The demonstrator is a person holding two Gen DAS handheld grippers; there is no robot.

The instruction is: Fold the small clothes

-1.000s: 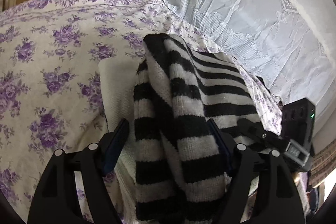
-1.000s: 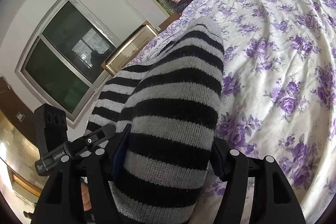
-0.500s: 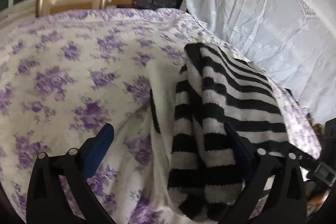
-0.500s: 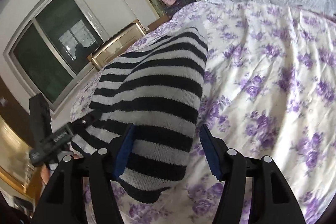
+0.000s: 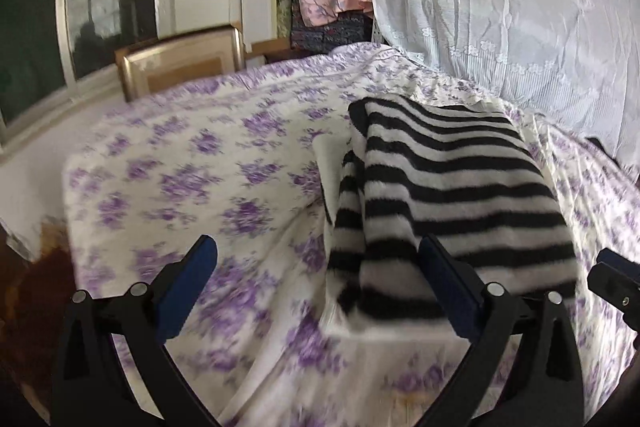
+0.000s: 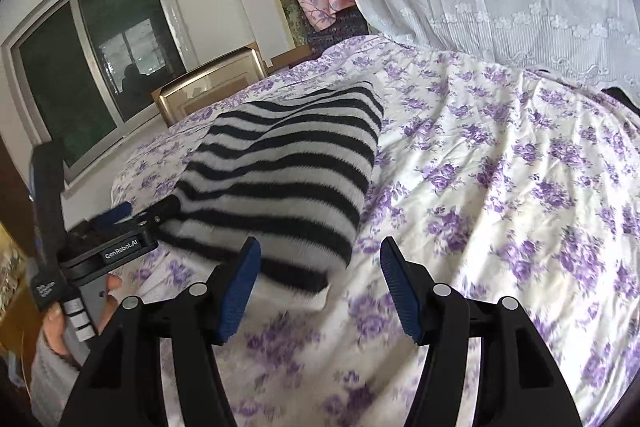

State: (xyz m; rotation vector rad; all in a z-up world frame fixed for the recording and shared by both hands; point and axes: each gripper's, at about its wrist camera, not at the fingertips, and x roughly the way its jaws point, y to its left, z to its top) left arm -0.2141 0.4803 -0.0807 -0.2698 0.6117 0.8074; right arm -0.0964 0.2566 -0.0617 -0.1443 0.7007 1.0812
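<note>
Jaws of both hand-held grippers, left (image 5: 316,279) and right (image 6: 320,285), gape empty beside folded striped sweater (image 6: 280,179).

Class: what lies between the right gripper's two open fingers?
Only floral bedsheet lies in the right gripper gap; the striped sweater sits just left, right wrist view.

My folded sweater (image 5: 448,187) lies on the bed (image 5: 192,163) near its right edge, the curtain (image 5: 500,7) behind it

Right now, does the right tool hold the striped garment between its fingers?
No, the right tool is open and empty, and the folded striped garment lies on the bed beyond its left finger.
</note>
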